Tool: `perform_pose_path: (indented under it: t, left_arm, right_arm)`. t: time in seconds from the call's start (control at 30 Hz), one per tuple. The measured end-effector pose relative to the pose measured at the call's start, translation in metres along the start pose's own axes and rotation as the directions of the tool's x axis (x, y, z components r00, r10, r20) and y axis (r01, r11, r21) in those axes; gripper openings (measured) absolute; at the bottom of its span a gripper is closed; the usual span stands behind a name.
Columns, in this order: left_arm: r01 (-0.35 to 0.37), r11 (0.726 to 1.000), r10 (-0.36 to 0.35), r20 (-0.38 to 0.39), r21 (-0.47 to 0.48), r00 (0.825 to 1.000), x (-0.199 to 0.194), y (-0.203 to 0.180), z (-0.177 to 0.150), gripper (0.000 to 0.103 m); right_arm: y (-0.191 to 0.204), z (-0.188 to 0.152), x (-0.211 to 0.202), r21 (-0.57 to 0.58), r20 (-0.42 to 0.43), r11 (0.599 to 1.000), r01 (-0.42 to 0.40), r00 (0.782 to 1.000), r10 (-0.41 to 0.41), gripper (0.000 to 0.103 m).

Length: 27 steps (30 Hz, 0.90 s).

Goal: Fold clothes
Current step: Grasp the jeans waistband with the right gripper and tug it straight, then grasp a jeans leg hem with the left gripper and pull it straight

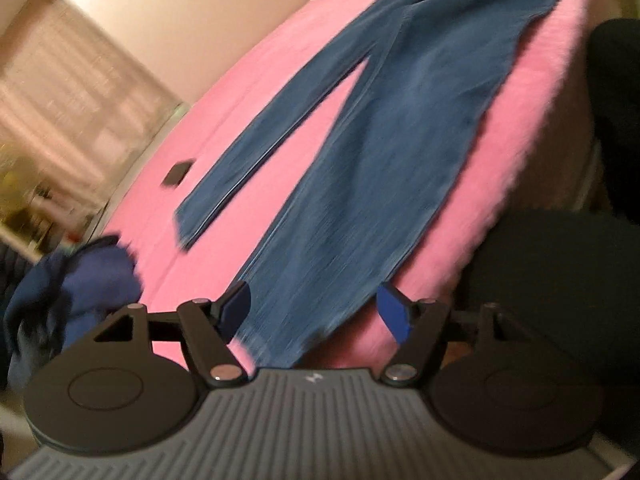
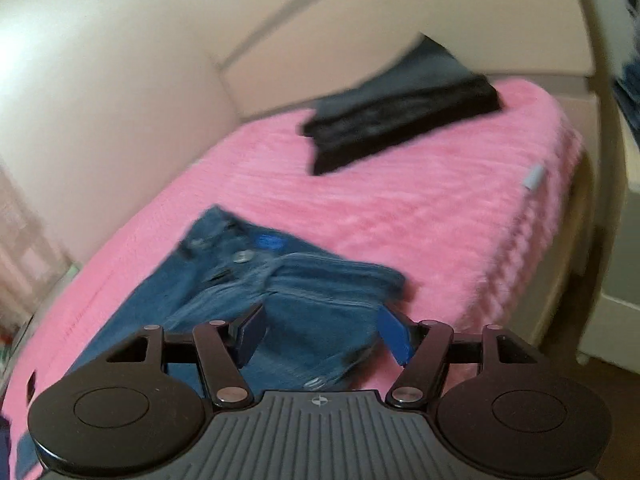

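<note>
Jeans [image 1: 372, 152] lie flat on the pink blanket [image 1: 304, 52] — legs spread for folding; left gripper [image 1: 314, 312] and right gripper [image 2: 320, 334] hover, fingers apart, empty.

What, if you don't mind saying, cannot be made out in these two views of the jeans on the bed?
- Left wrist view: the near hem of the blue denim jeans is hidden behind the left tool.
- Left wrist view: the small dark flat object on the pink fuzzy blanket is too blurred to identify.
- Right wrist view: the folded dark garments are motion-blurred; their count is unclear.
</note>
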<state>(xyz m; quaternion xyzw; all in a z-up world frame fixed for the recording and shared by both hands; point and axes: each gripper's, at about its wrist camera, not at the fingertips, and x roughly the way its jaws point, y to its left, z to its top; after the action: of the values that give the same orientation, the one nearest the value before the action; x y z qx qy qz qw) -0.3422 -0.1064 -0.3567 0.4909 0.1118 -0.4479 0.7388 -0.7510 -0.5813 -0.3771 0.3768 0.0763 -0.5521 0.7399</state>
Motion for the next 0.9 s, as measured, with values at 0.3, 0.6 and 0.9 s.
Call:
perform_pose_path:
  t: [0.3, 0.6, 0.9]
  left_arm:
    - [-0.083, 0.957, 0.083, 0.014, 0.279, 0.996, 0.018, 0.000, -0.039, 0.005]
    - [-0.084, 0.945, 0.091, -0.009, 0.315, 0.996, 0.021, 0.028, -0.072, 0.006]
    - [-0.093, 0.971, 0.125, -0.134, 0.220, 0.983, 0.003, 0.064, -0.106, 0.037]
  right_arm:
    - [0.118, -0.073, -0.006, -0.159, -0.156, 0.961, -0.226, 0.967, 0.201, 0.066]
    - [0.193, -0.109, 0.001, -0.258, -0.266, 0.905, -0.338, 0.925, 0.270, 0.066]
    - [0.204, -0.135, 0.024, -0.278, -0.388, 0.889, -0.364, 0.889, 0.242, 0.077]
